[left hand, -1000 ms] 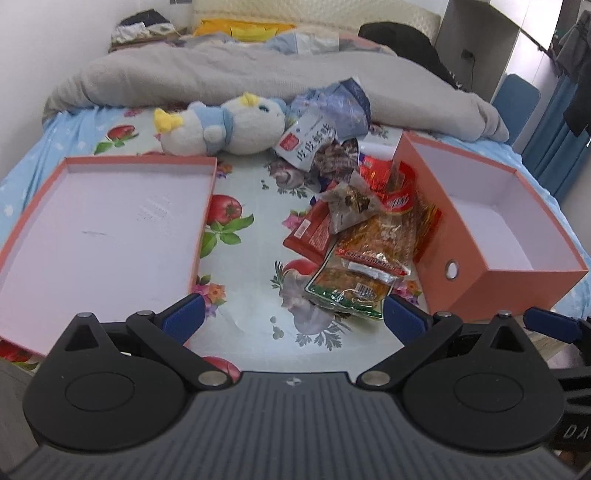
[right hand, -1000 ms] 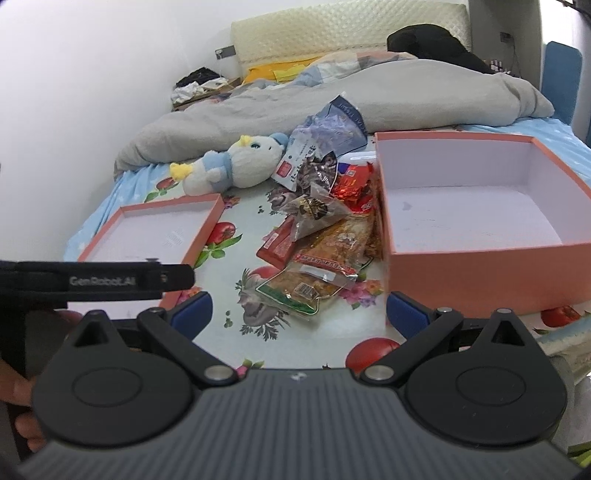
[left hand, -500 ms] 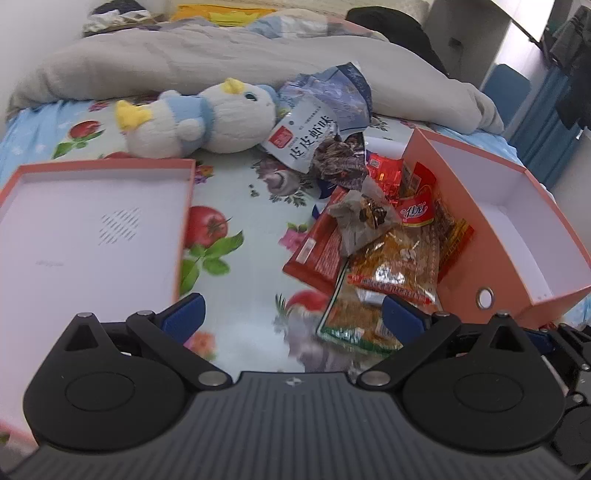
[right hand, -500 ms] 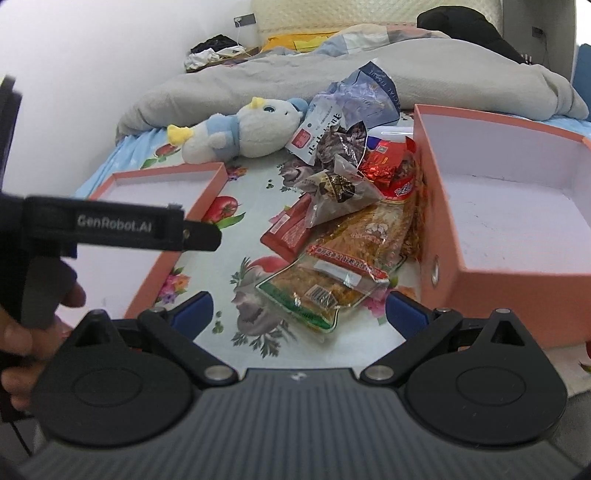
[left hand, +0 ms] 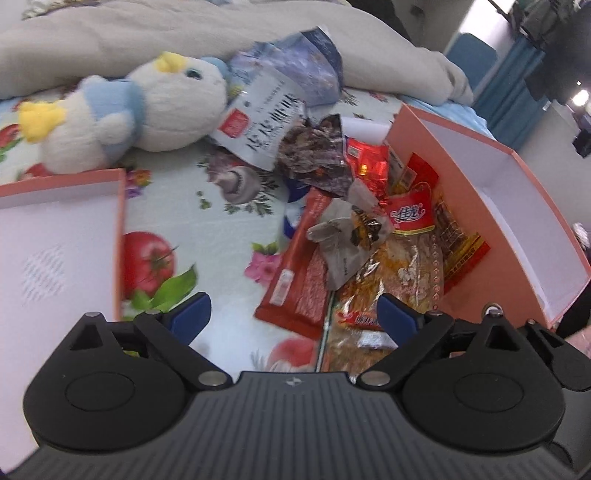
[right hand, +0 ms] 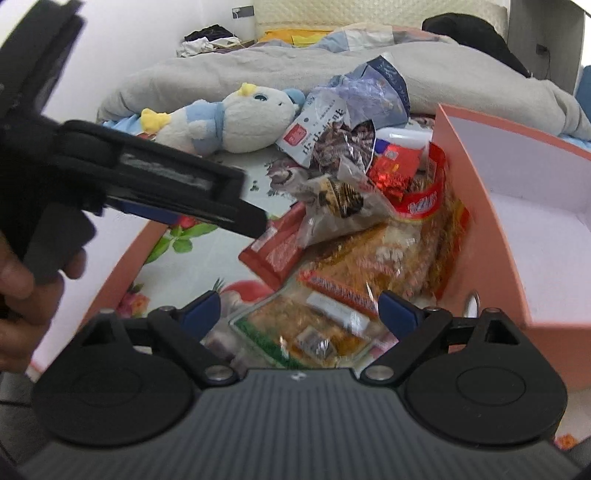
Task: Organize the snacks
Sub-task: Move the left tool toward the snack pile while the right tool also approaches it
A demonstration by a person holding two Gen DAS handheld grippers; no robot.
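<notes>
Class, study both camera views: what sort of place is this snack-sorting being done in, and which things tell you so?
Most likely a bedroom. The snack packets lie on a bed's fruit-print sheet, beside a plush toy and a rumpled grey duvet, with a padded headboard against the wall.

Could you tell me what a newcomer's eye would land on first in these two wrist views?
Probably the heap of bright snack packets on the flowered bedsheet, piled against the outer wall of the deep orange box, which looks empty. Next comes the white and blue plush toy lying behind the heap, near the grey duvet. Both open grippers, left and right, point at the heap.
</notes>
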